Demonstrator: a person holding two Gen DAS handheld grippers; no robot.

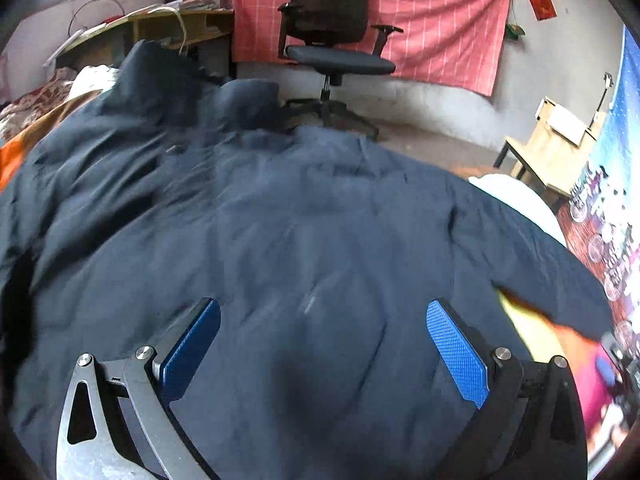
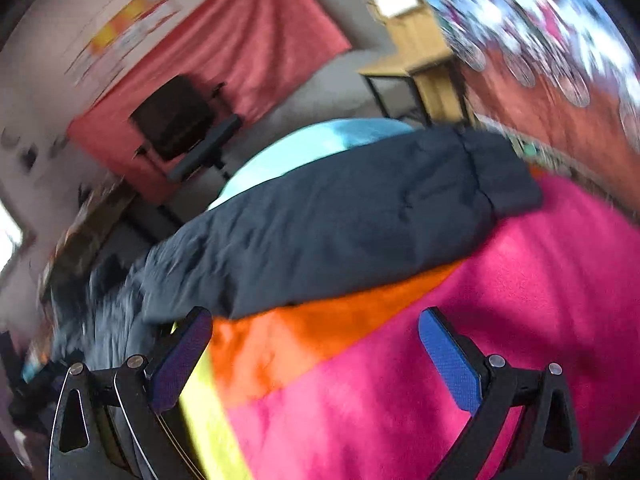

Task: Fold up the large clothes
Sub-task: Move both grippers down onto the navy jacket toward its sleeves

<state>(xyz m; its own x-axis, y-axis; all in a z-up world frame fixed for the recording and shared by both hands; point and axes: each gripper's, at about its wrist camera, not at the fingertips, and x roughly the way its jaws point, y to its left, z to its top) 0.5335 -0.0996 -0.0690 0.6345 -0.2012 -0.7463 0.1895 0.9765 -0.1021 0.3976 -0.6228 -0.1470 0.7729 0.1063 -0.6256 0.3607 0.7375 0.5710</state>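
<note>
Left gripper (image 1: pixel 323 312) fingers spread above the navy padded coat (image 1: pixel 280 220); right gripper (image 2: pixel 315 322) fingers spread, coat sleeve (image 2: pixel 360 216) at twelve o'clock.

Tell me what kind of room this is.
Probably a lived-in bedroom: a dark navy padded coat lies spread on a bright pink, orange and yellow blanket, with a black swivel office chair beyond.

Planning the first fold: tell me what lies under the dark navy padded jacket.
Under the dark navy padded jacket: a fleecy blanket in pink, orange and yellow bands, plus something pale blue. Anything beneath its middle is hidden.
</note>
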